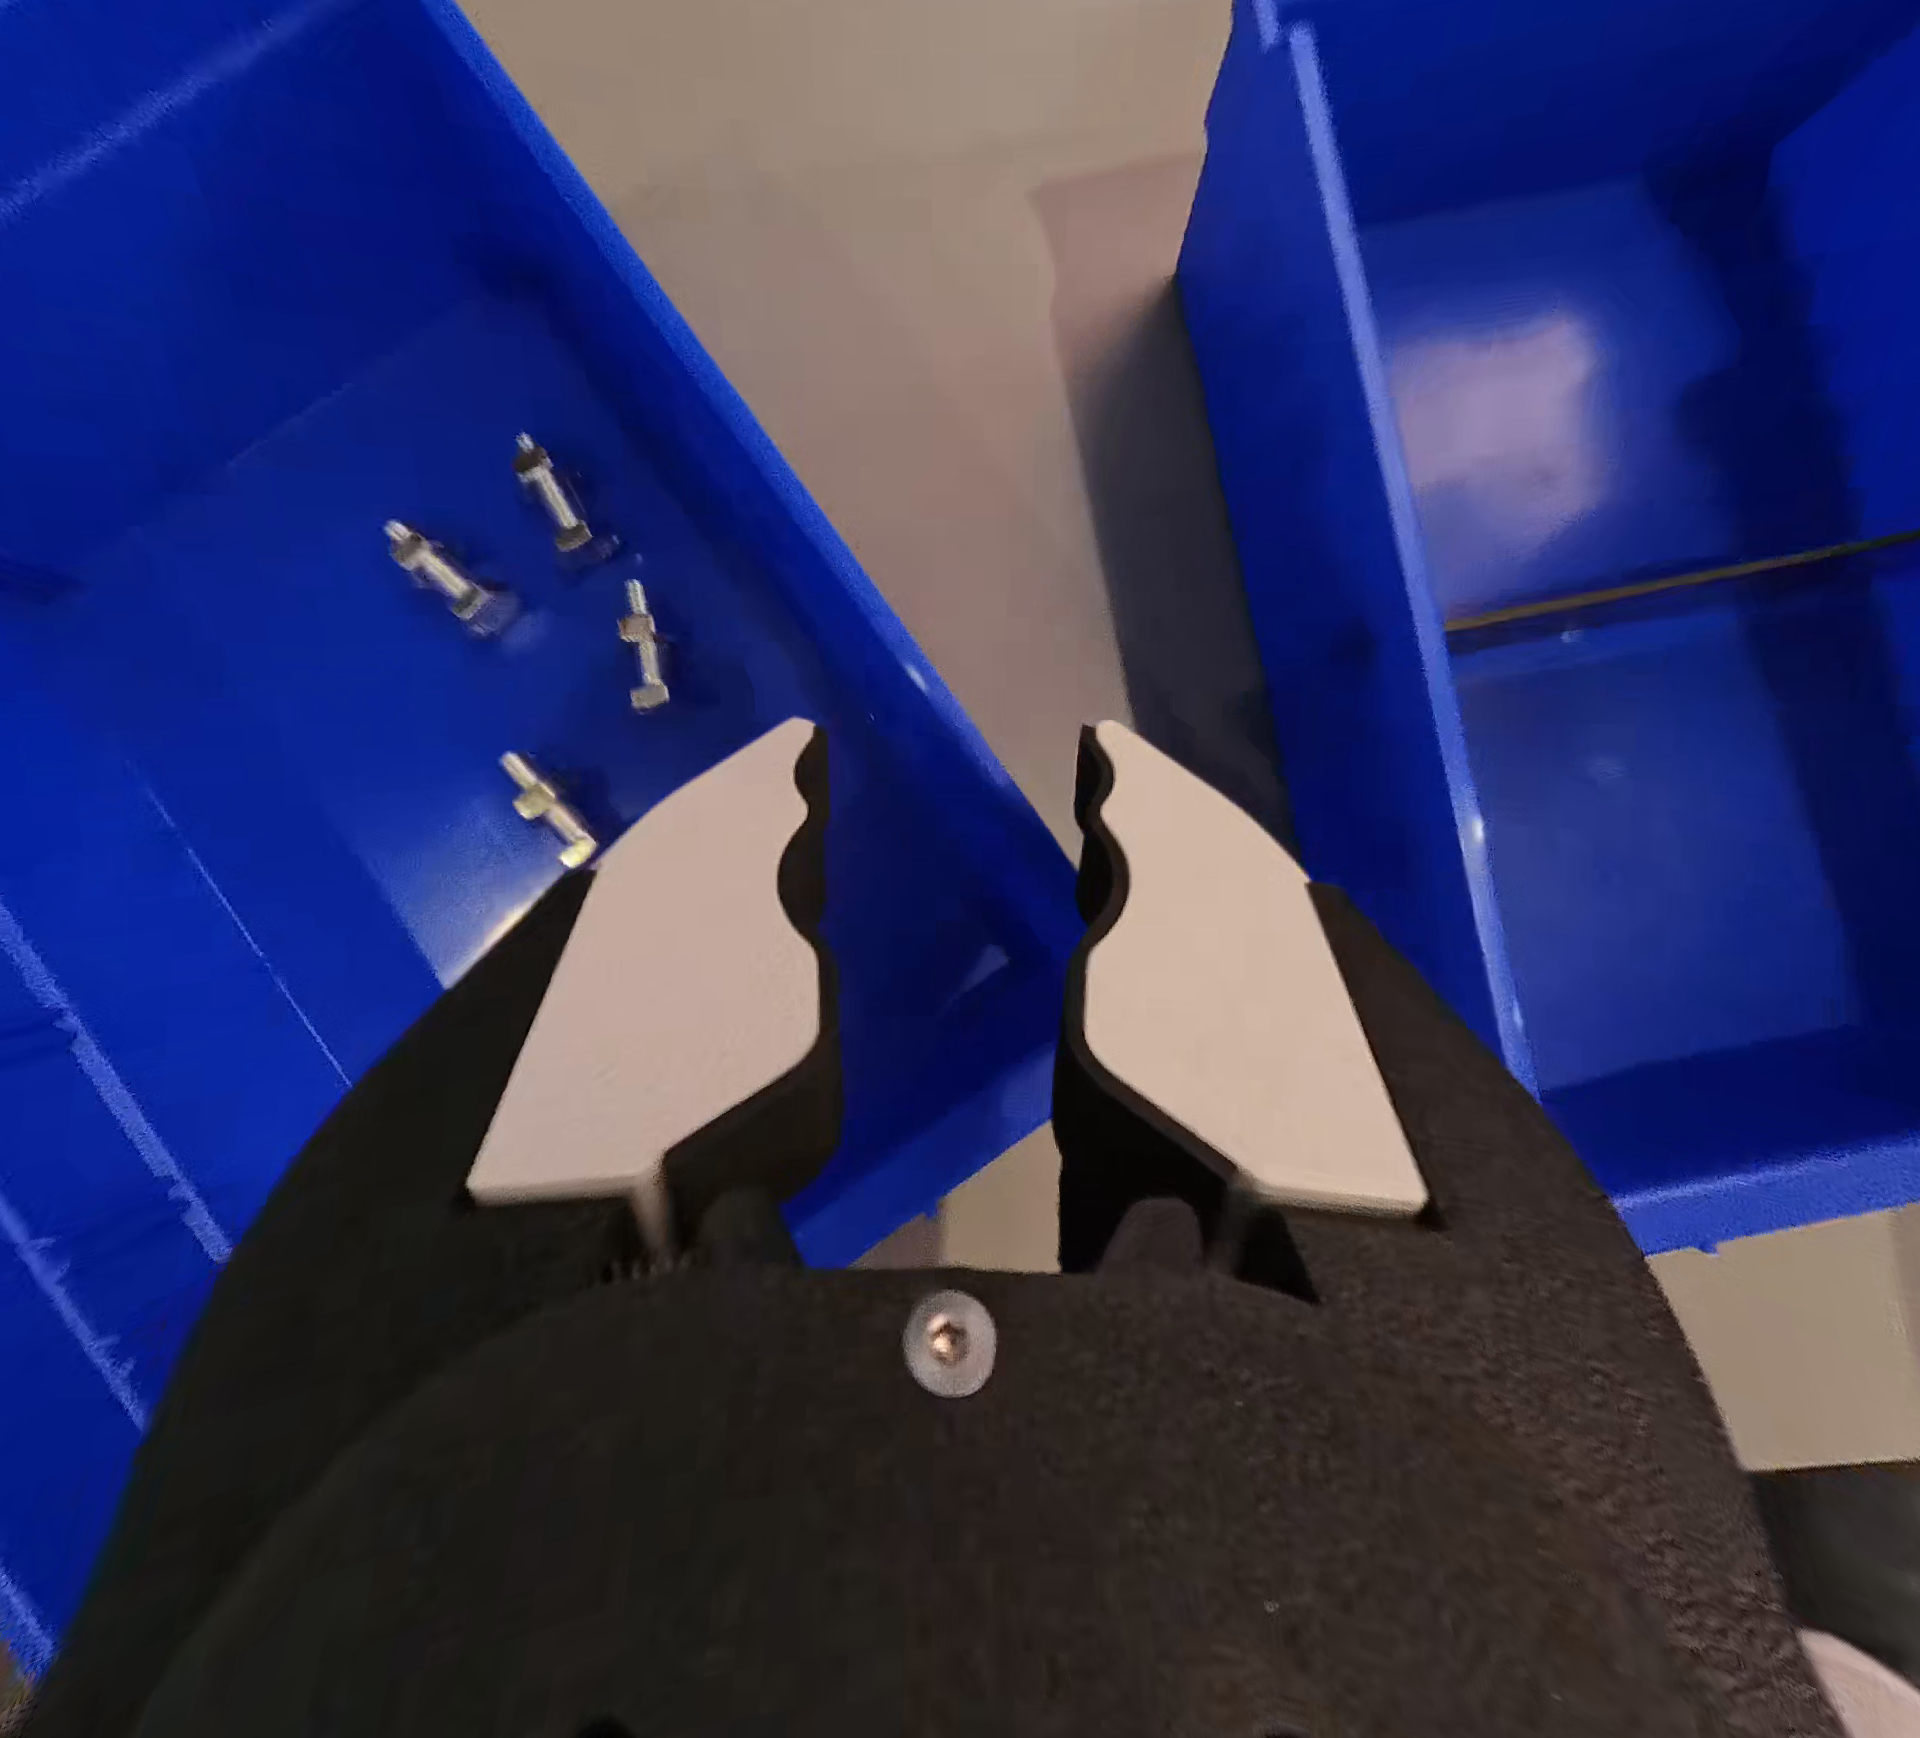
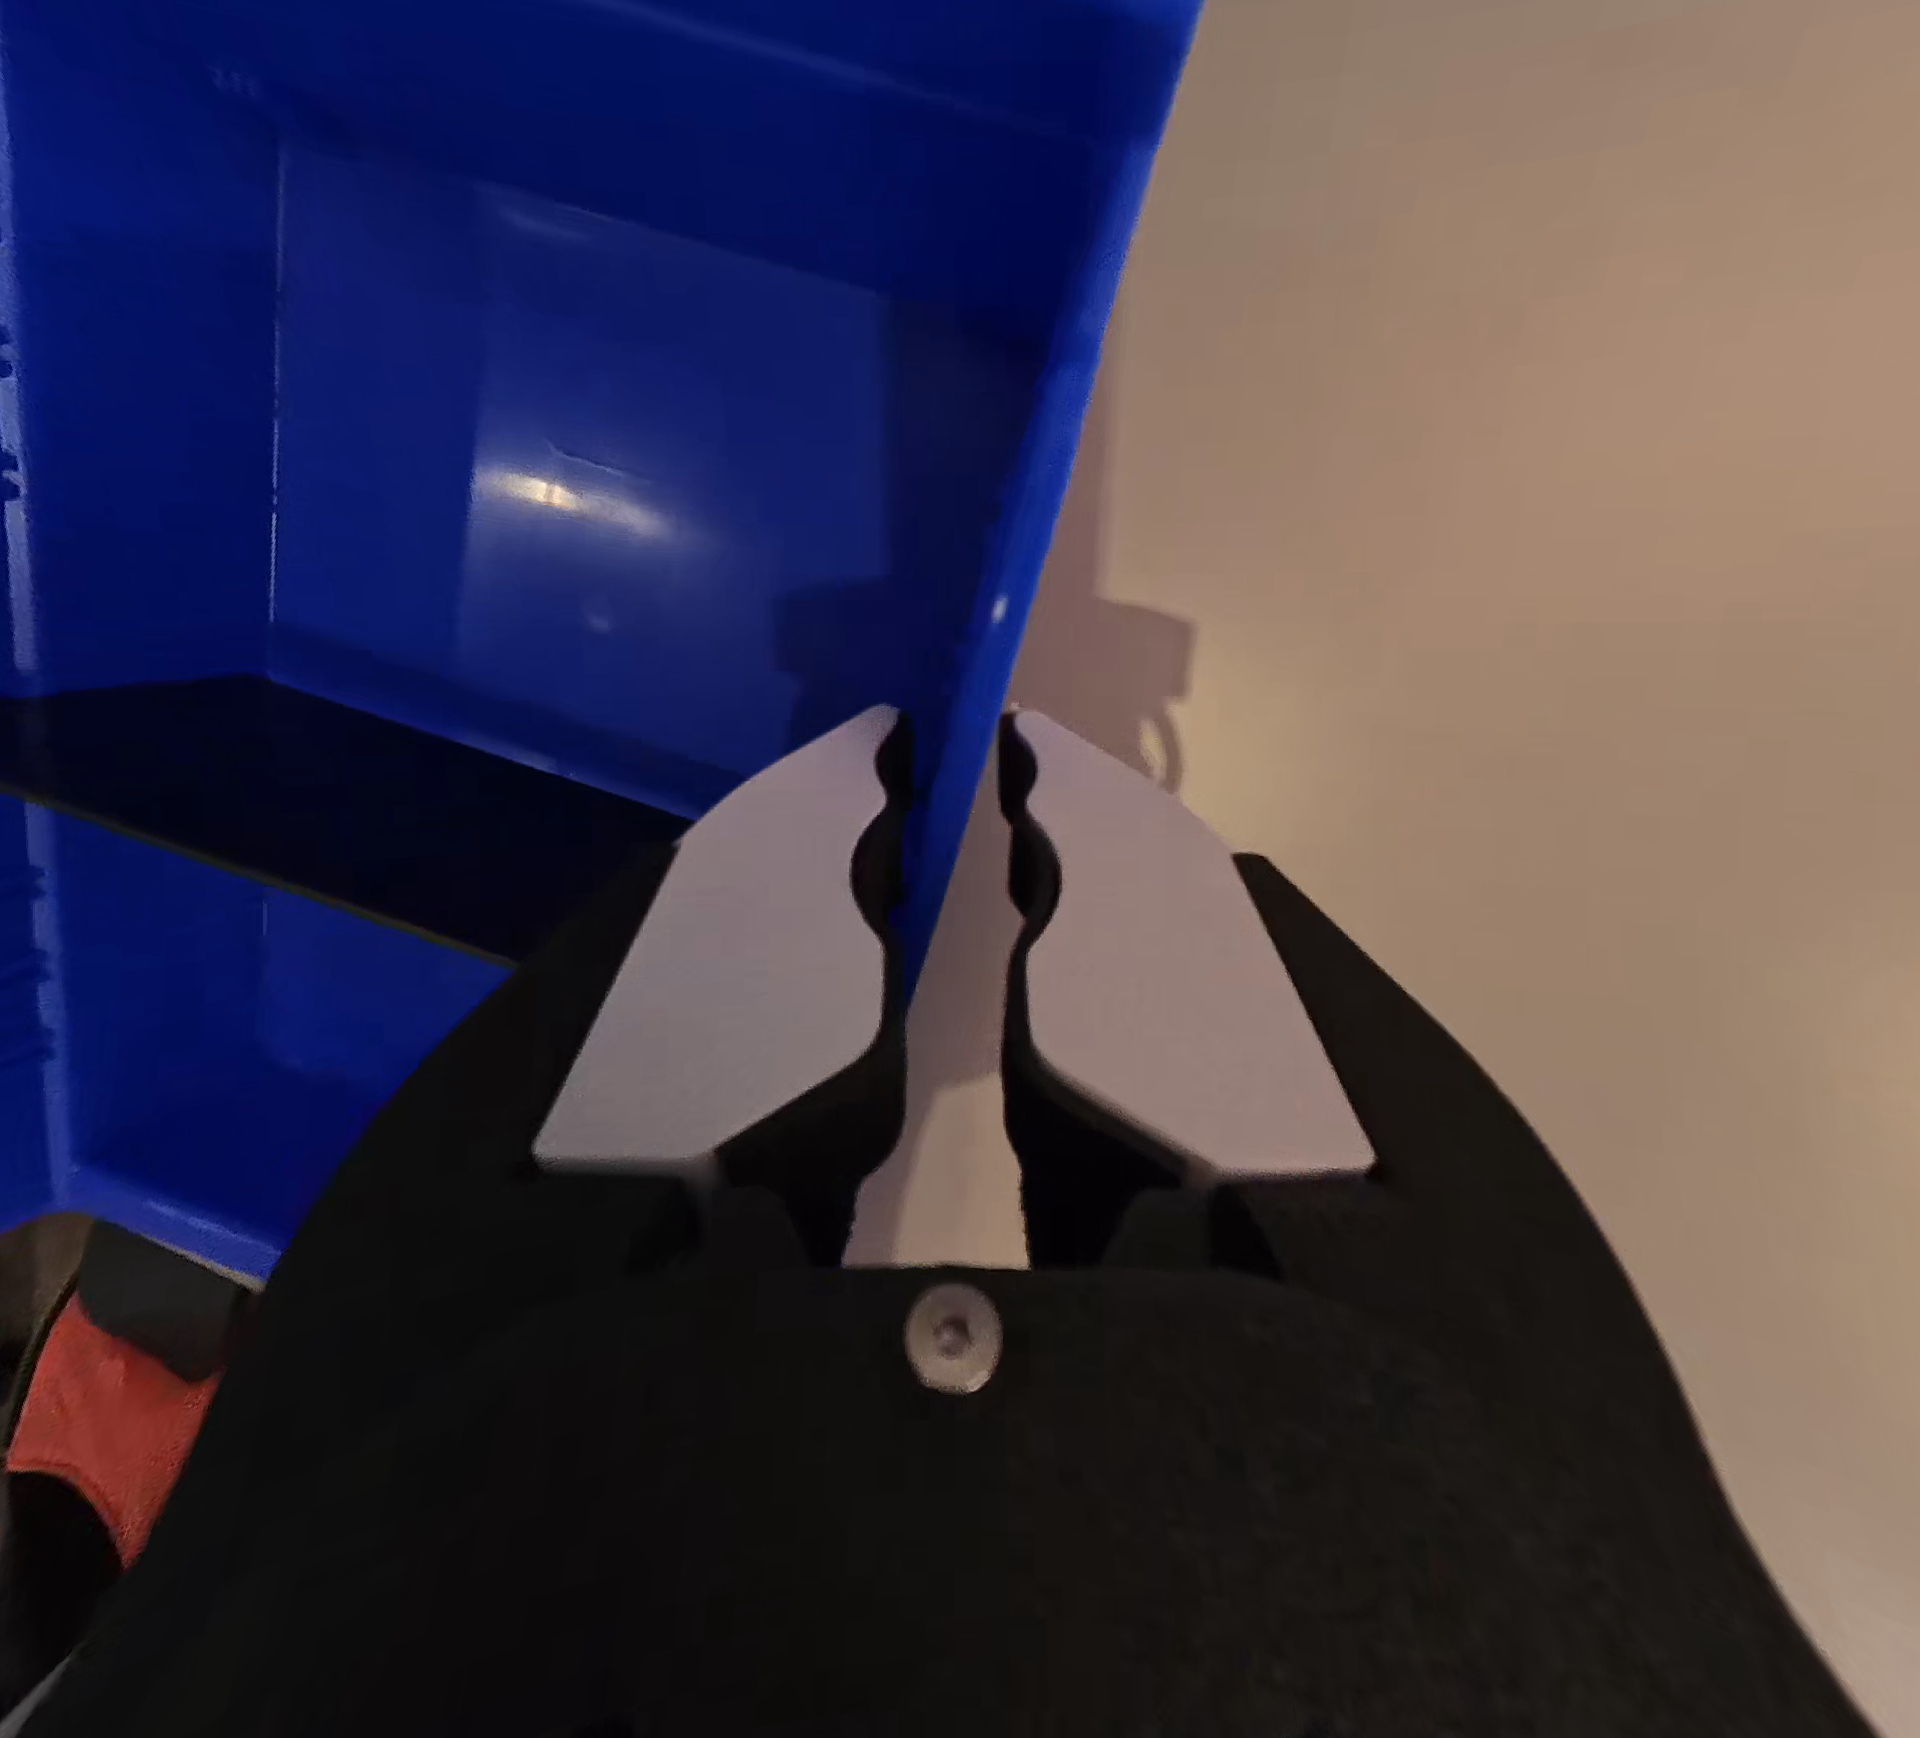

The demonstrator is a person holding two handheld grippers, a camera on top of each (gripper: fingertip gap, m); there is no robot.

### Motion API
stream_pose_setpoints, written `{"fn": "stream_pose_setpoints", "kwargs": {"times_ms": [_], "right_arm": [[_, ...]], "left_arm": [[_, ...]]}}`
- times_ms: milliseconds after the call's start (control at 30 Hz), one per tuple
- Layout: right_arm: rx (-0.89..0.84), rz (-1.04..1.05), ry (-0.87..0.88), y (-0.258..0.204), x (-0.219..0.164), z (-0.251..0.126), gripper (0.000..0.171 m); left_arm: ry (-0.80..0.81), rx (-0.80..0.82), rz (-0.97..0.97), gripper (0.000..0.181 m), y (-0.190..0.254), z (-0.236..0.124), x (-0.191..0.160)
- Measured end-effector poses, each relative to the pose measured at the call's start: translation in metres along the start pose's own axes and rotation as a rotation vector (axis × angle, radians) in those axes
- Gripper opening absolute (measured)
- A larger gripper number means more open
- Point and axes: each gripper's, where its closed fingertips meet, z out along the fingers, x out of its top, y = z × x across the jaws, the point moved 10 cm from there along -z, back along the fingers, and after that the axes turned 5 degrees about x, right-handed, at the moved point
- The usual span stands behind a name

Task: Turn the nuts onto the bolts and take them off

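Observation:
Several small silver bolts with nuts on them (image 1: 551, 493) lie on the floor of the left blue bin (image 1: 260, 254). My left gripper (image 1: 951, 732) is open and empty. It hovers over that bin's right wall near the front corner, and the nearest bolt (image 1: 545, 805) lies just left of its left finger. My right gripper (image 2: 951, 722) is closed narrowly on the right side wall of a second blue bin (image 2: 1039, 338), one finger inside and one outside. No bolts or nuts show in that bin.
The right bin (image 1: 1351, 545) stands apart from the left one on a beige tabletop (image 1: 883, 130), and a thin dark divider (image 1: 1662, 576) crosses it, also seen in the right wrist view (image 2: 312, 784). A red and black item (image 2: 94, 1439) sits at the lower left. Left tips to right tips: about 30 centimeters. Measured from the fingertips, the nearest bolt (image 1: 545, 805) is 12 centimeters or so from the left gripper and 40 centimeters from the right.

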Motion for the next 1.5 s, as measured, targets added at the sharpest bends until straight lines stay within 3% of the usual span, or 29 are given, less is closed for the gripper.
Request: {"fn": "stream_pose_setpoints", "kwargs": {"times_ms": [267,500,867,1133,1367,1500], "right_arm": [[-0.055,-0.061,-0.064,-0.005,0.002,0.000,0.009],[-0.028,-0.058,-0.067,0.015,-0.010,-0.009,0.009],[-0.032,-0.047,-0.072,0.090,-0.036,-0.037,0.008],[-0.018,-0.012,-0.070,0.120,-0.048,-0.048,0.008],[-0.026,-0.028,-0.078,0.119,-0.047,-0.048,0.008],[-0.032,-0.026,-0.078,0.118,-0.047,-0.048,0.008]], "left_arm": [[-0.198,0.028,0.040,0.019,0.010,0.011,0.012],[-0.303,0.074,0.129,0.018,0.014,0.010,0.017],[-0.358,0.099,0.308,0.016,0.010,-0.007,-0.007],[-0.386,-0.048,-0.115,0.012,-0.010,-0.009,-0.009],[-0.434,0.055,-0.272,0.009,-0.005,-0.005,-0.005],[-0.457,0.164,-0.250,0.006,0.003,-0.002,-0.004]]}}
